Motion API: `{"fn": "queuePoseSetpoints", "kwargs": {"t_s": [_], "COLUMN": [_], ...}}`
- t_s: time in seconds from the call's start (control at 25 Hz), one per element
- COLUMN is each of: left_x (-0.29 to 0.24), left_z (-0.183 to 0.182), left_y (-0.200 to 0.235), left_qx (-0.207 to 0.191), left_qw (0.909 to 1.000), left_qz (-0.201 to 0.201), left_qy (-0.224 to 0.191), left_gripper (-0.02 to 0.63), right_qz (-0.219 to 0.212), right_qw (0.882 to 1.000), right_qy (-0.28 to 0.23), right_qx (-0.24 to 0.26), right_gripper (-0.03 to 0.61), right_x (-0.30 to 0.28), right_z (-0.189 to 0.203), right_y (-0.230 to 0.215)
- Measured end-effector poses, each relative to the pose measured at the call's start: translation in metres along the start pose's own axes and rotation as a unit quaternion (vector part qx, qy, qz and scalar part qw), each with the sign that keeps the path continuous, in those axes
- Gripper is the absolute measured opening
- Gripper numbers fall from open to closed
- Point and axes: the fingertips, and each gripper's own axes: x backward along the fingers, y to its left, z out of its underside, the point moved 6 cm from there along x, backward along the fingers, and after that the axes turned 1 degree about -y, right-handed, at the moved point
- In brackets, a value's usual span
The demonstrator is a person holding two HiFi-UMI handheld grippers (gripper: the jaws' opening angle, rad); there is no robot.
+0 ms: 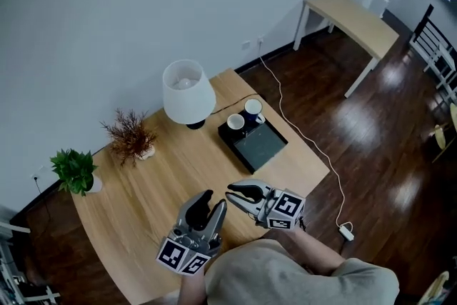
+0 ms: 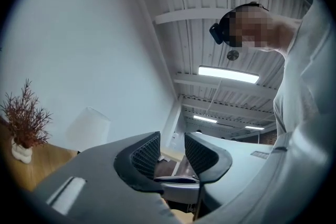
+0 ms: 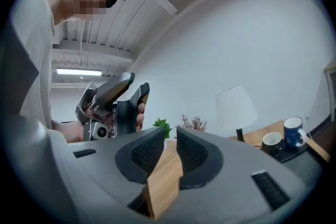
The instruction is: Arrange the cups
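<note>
Okay, cups (image 1: pixel 235 122) sit together on the tray (image 1: pixel 265 146) by the lamp (image 1: pixel 188 91). Your right tool (image 1: pixel 232 191) is nearly closed, left tool (image 1: pixel 214 201) slightly apart, both empty, well away; any grab needs wider jaws.

Right gripper (image 3: pixel 169 136) jaws nearly together, nothing between, only table (image 3: pixel 165 178) showing through. Left gripper (image 3: pixel 135 86) held up at left. Lamp (image 3: pixel 236 107) and two plants (image 3: pixel 193 123) behind. White cup (image 3: pixel 271 140) and blue cup (image 3: pixel 292 131) on black tray (image 3: pixel 289 157) by table's edge, right.
</note>
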Motion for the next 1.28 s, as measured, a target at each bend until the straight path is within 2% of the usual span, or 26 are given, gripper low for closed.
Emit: {"fn": "queuePoseSetpoints", "kwargs": {"t_s": [0.44, 1.28], "left_x": [0.010, 0.021], "left_z": [-0.005, -0.003], "left_y": [0.004, 0.009], "left_qx": [-0.001, 0.011], "left_qw": [0.9998, 0.9993], "left_qz": [-0.009, -0.026], "left_qy": [-0.020, -0.022], "left_gripper": [0.131, 0.130], "right_qz": [-0.003, -0.025], "right_qw": [1.000, 0.999], "right_qy": [-0.007, -0.016], "right_qx": [0.016, 0.032], "right_gripper": [0.069, 0.069], "right_x": [-0.006, -0.007], "right_z": [-0.004, -0.008], "right_y": [0.019, 0.037]}}
